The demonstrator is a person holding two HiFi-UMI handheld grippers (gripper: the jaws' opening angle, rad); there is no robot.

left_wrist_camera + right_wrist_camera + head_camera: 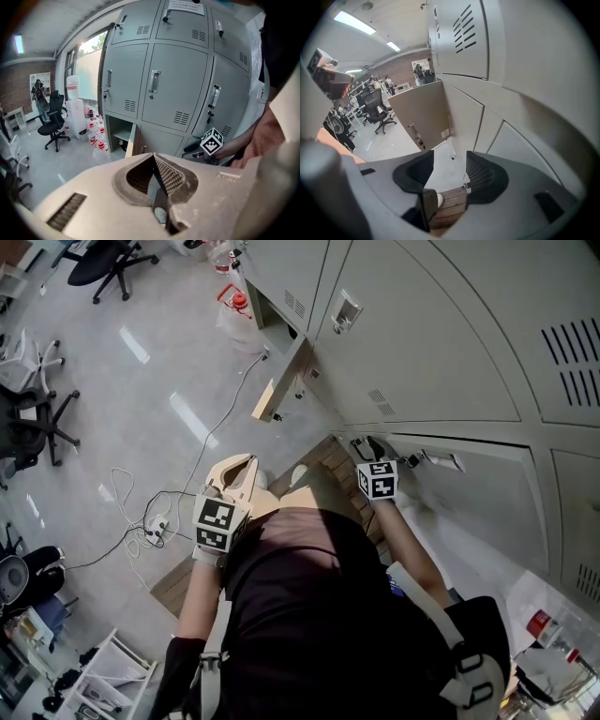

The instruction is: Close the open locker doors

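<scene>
A wall of grey lockers [450, 352] fills the right of the head view. One low locker door [281, 381] stands open, swung out over the floor; it also shows in the left gripper view [130, 140] and the right gripper view [419, 117]. My right gripper [367, 444] is up against a lower closed door, close to its latch [441, 461]. Its jaws [449, 171] stand open with nothing between them. My left gripper [239, 467] hangs back from the lockers over the floor, and its pads [153, 161] meet, shut on nothing.
Office chairs [108, 263] stand at the far left. A cable and power strip [155, 521] lie on the floor near my left side. Water bottles [234, 298] stand beside the open locker. A wooden board [330, 463] lies at the lockers' foot. A white rack [112, 681] is at the lower left.
</scene>
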